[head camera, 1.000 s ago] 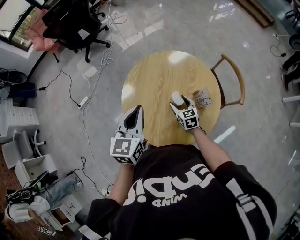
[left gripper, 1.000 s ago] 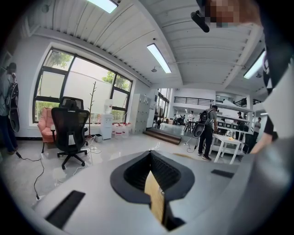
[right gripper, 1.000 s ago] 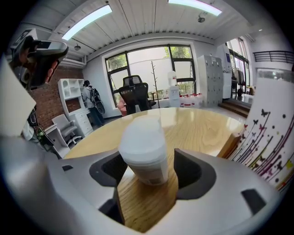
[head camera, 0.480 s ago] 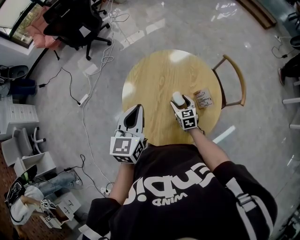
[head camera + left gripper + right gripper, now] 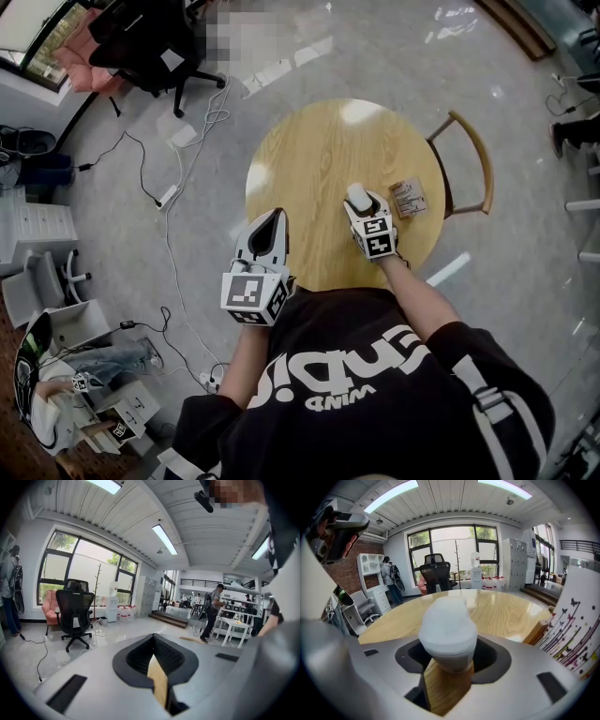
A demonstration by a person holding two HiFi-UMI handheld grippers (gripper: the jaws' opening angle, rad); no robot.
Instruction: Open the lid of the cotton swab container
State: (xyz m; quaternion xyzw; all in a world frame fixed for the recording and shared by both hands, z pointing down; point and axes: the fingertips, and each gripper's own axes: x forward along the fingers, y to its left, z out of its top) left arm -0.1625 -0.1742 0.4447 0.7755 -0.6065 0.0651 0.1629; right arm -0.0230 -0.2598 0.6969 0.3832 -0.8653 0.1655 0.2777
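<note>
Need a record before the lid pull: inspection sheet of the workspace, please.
Surface: round wooden table, mostly bare.
Job's things: container, upright, white lid on.
Clutter: patterned box right of the container.
Grippers: left gripper shut, empty, at the table's near edge; right gripper jaws have just been closing, container between them, contact unclear.
Cables: white cables and a power strip on the floor, left of the table.
Surroundings: wooden chair at the table; office chair beyond.
</note>
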